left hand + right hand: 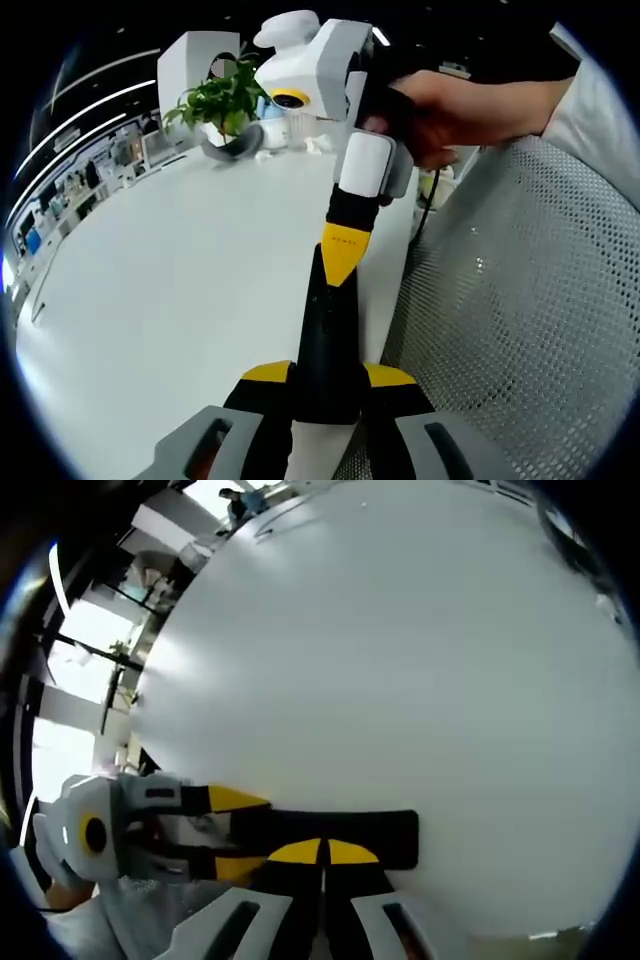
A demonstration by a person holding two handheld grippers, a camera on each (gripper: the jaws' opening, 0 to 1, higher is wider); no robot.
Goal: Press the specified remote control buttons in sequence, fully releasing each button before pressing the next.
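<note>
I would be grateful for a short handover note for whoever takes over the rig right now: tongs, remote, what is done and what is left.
Left tongs: shut on the remote, gripping its near end and holding it over the white table.
Right tongs: shut, yellow tips together, pressed on the remote's top face, held by a hand.
Remote: black, long, lying along the table edge beside a mesh chair.
Done: remote is steadied and a press seems under way; which button cannot be told.
Left: lift the right tongs fully clear, then press the next button in order.
</note>
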